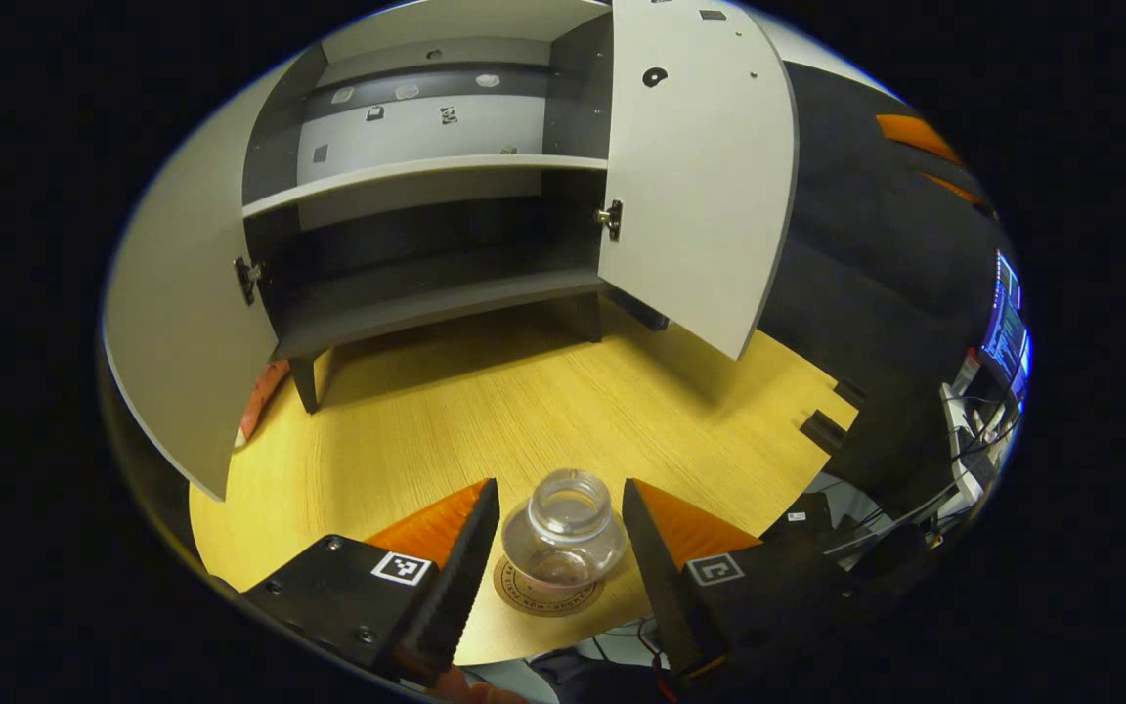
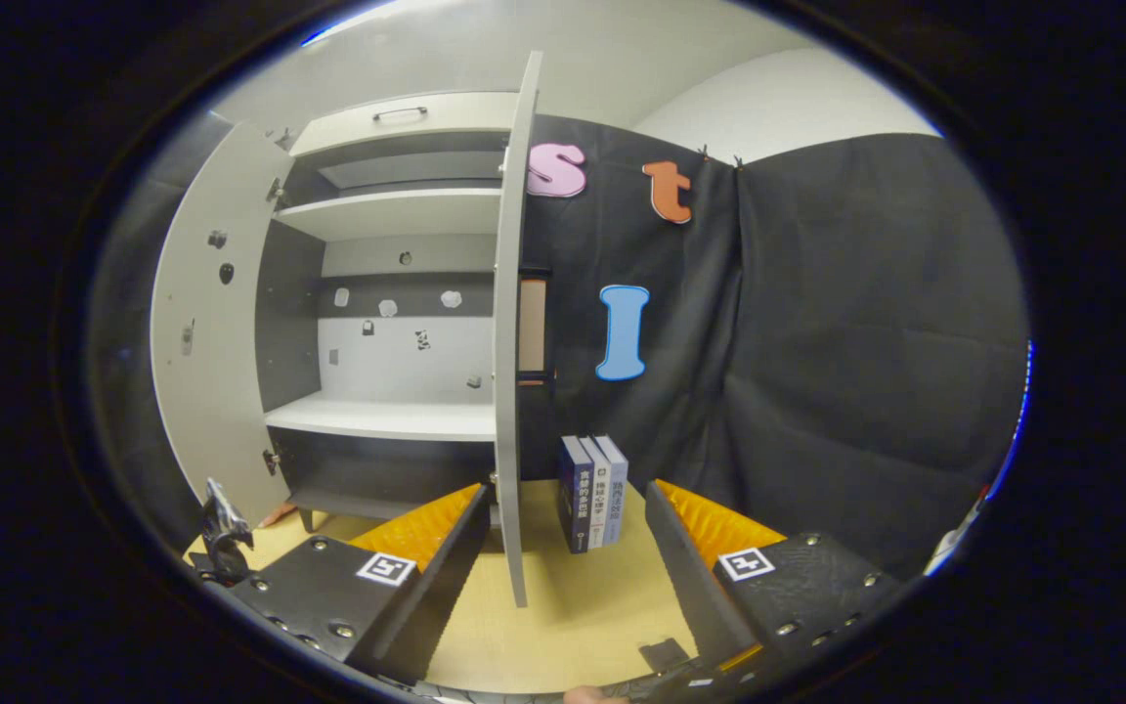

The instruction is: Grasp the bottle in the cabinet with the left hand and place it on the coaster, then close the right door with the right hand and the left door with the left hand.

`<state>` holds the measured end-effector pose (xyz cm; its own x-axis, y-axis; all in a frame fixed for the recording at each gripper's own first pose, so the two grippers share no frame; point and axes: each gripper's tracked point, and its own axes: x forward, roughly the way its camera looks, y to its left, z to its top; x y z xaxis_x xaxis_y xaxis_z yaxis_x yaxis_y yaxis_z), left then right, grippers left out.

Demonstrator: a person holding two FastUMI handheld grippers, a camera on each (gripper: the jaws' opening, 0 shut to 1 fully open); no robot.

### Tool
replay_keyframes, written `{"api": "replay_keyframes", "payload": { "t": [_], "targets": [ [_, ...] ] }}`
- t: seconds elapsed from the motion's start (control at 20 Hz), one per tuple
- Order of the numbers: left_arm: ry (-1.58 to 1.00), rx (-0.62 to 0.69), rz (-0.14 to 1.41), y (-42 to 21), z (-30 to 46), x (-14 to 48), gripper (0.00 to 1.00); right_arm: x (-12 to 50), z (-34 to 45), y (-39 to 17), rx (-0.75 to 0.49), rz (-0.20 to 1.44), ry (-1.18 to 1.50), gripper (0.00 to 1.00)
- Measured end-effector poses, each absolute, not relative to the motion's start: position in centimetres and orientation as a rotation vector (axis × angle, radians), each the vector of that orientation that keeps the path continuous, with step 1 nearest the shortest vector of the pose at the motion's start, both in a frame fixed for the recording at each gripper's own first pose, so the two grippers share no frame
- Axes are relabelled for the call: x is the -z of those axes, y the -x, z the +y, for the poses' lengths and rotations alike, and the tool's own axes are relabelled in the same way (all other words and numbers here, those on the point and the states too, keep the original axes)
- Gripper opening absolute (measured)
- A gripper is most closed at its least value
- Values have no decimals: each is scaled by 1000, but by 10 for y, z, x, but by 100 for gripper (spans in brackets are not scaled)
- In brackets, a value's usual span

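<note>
In the left gripper view, a clear, capless bottle (image 1: 563, 528) stands upright on a round brown coaster (image 1: 545, 593) near the yellow table's front edge. My left gripper (image 1: 560, 562) is open, one finger on each side of the bottle with a thin gap on both sides. Behind it the cabinet (image 1: 426, 176) has both doors swung out: the left door (image 1: 177, 332) and the right door (image 1: 700, 166). In the right gripper view, my right gripper (image 2: 568, 508) is open and holds nothing. It faces the right door (image 2: 507, 391) edge-on, just in front of the fingertips.
A few books (image 2: 592, 494) stand upright on the table (image 2: 573, 606) right of the right door. The cabinet's shelves (image 2: 387, 416) hold nothing. The left door (image 2: 211, 342) stands wide open. Part of the other gripper (image 2: 221, 533) shows at the lower left. Screens and cables (image 1: 998, 352) lie beyond the table's right edge.
</note>
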<state>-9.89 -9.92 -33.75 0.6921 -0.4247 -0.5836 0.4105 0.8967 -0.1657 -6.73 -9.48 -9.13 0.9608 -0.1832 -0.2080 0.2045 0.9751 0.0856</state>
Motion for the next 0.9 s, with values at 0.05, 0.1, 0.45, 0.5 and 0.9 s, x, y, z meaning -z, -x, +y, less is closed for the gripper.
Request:
{"api": "replay_keyframes", "payload": {
  "t": [0.05, 0.1, 0.45, 0.5, 0.9],
  "targets": [
    [25, 465, 650, 98, -99, 332, 80, 92, -94, 67, 197, 200, -108, 99],
    [31, 464, 639, 96, -99, 326, 80, 92, -95, 65, 196, 199, -110, 97],
    [59, 453, 532, 81, -95, 266, 80, 96, -98, 67, 206, 208, -125, 97],
    [58, 450, 512, 78, -94, 257, 80, 96, -99, 67, 206, 209, -129, 97],
    [89, 409, 295, 44, -86, 155, 79, 97, -104, 62, 201, 213, -143, 97]
  ]
}}
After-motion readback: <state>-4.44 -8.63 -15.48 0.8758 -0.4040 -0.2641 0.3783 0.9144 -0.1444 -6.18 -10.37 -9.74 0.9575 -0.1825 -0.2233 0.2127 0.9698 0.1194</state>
